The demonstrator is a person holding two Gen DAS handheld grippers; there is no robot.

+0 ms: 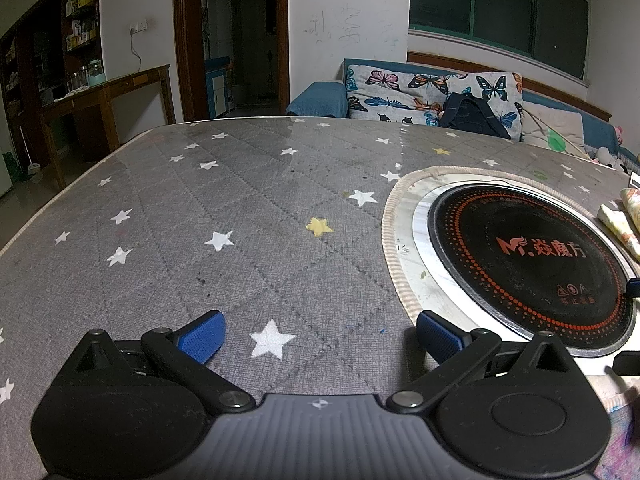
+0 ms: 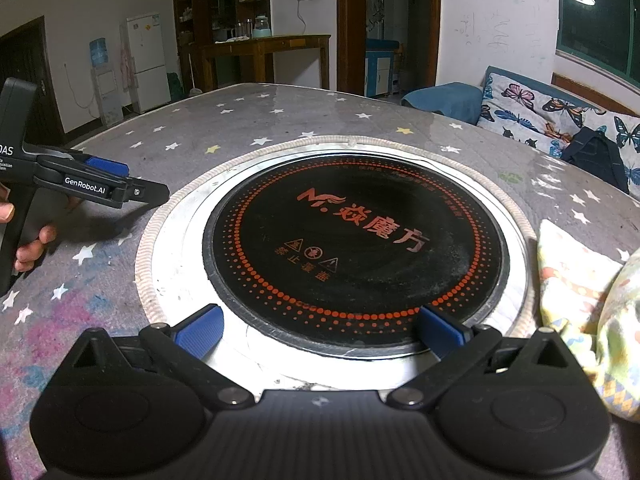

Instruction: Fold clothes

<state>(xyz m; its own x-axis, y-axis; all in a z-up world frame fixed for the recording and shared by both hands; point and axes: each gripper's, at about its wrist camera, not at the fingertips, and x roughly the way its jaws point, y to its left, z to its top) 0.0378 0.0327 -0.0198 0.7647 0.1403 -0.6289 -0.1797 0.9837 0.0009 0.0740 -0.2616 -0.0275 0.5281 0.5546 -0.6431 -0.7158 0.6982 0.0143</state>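
Note:
A pale yellow patterned garment [image 2: 592, 312] lies bunched on the table's right side, right of the black cooktop; its edge [image 1: 624, 220] shows at the far right of the left wrist view. My right gripper [image 2: 320, 332] hangs open over the near rim of the cooktop, with nothing between its blue pads. My left gripper [image 1: 320, 338] stands open above the grey star-print table cover, also with nothing in it. In the right wrist view the left gripper [image 2: 120, 180] shows at the far left, a hand [image 2: 28, 248] on its handle.
A round black induction cooktop [image 2: 356, 248] with red markings is sunk into the table [image 1: 240, 220], ringed by a pale woven border. A sofa with butterfly cushions [image 1: 432, 96] and a dark garment [image 1: 472, 116] stands behind. A wooden side table [image 2: 260, 52] and a fridge [image 2: 148, 64] stand at the back.

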